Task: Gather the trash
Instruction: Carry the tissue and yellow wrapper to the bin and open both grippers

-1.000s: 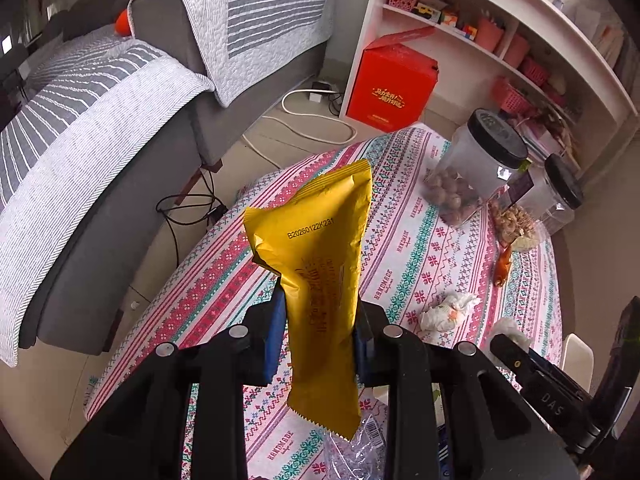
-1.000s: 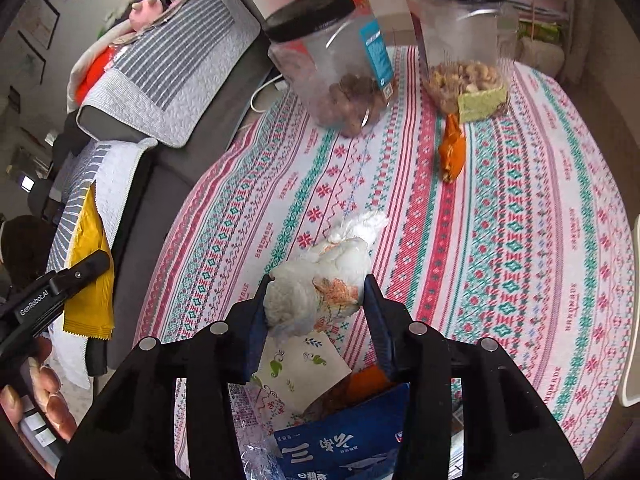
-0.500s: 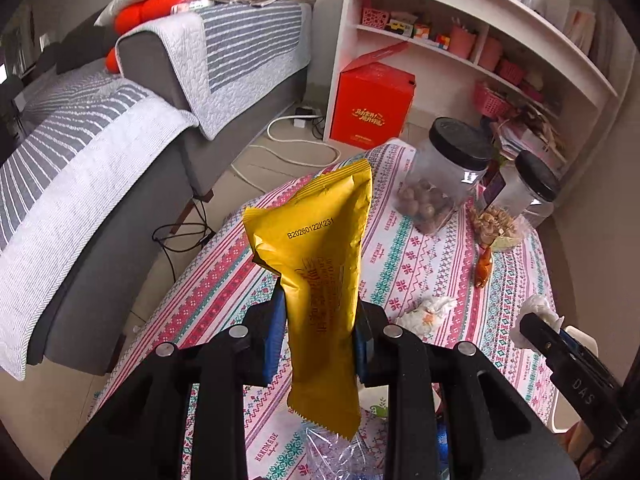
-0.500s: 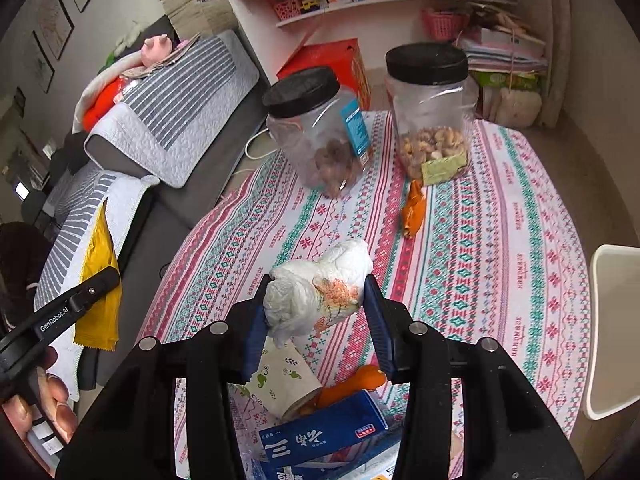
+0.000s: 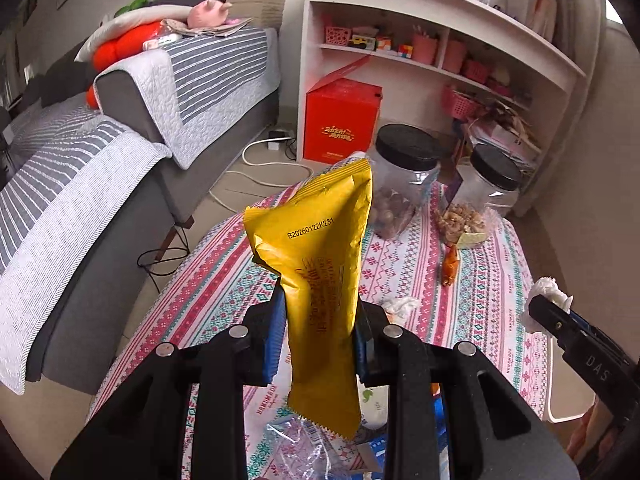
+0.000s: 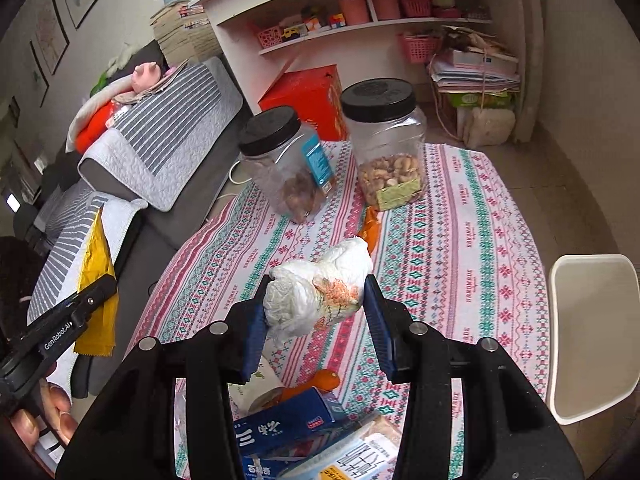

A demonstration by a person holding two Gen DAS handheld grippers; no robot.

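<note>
Patterned tablecloth (image 6: 460,240) below, left hand-held gripper (image 5: 320,328) angled down pinching yellow wrapper (image 5: 320,264), right hand-held gripper (image 6: 316,316) clamping crumpled tissue (image 6: 316,288)

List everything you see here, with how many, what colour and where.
yellow wrapper: one, yellow, in left claw
crumpled tissue: one, white, orange stain, in right claw
jars: two, clear, black lids, far side of table
tablecloth: one, pink and teal pattern, on table
orange wrapper: one, near the jars
small tissue: one, white, on table
red box: one, floor by shelf
sofa: grey, striped covers
left claw: shut on wrapper
right claw: shut on tissue
</note>
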